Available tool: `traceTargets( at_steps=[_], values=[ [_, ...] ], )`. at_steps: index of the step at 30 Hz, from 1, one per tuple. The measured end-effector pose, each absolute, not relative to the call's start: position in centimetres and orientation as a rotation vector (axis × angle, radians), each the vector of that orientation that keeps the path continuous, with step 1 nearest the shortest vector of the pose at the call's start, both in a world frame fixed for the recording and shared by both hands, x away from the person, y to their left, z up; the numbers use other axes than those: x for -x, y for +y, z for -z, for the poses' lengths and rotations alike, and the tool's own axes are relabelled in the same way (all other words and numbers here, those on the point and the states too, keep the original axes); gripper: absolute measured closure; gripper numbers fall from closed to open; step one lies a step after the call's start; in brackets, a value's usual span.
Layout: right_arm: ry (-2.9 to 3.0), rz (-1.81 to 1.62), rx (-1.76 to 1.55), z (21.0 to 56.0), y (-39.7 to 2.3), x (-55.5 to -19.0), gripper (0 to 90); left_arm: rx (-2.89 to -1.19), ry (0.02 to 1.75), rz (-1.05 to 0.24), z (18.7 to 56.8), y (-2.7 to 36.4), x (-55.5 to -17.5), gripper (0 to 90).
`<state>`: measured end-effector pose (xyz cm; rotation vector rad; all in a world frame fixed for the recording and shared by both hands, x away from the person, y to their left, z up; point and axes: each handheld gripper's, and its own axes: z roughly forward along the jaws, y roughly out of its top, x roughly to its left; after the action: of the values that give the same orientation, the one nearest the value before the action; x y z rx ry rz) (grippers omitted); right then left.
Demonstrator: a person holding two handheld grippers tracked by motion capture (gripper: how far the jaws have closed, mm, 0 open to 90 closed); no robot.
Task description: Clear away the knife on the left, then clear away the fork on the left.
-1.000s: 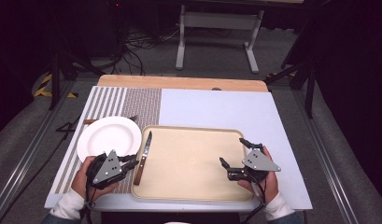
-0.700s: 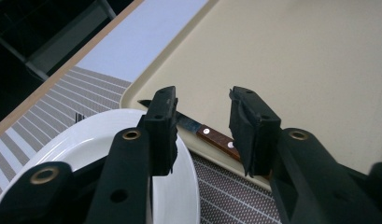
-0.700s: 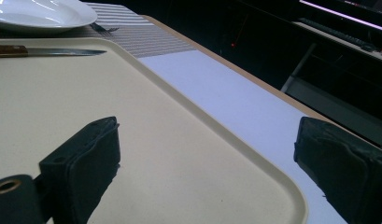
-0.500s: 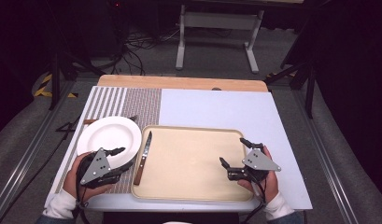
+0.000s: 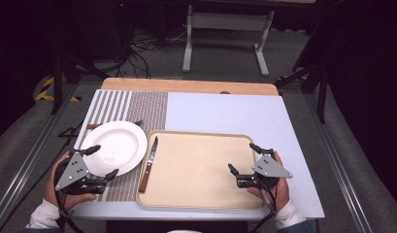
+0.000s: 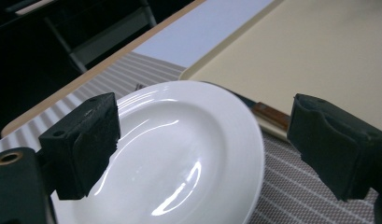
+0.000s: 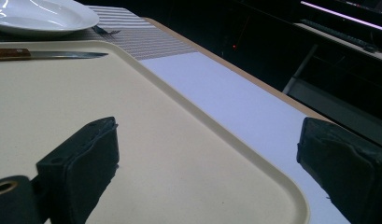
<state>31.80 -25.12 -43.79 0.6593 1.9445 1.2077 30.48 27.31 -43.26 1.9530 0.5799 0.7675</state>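
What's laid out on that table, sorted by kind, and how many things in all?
Plate: 1
Knife: 1
Fork, mostly hidden behind the plate: 1
Tray: 1
Striped placemat: 1
Total: 5

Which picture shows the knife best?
The high view: the whole knife shows, blade and wooden handle, lying along the tray's left edge beside the plate. The right gripper view shows it far off. The left gripper view shows a bit of handle.
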Motion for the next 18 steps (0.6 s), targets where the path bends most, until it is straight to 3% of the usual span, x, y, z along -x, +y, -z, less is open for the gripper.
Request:
traceTargets(
  at_steps=[18],
  values=[
    [1.94,-1.226,-0.679,43.7,-25.3,-32.0,7.2,-1.882,0.71,-0.77,43.1,31.4,-31.6,9.9]
  ],
)
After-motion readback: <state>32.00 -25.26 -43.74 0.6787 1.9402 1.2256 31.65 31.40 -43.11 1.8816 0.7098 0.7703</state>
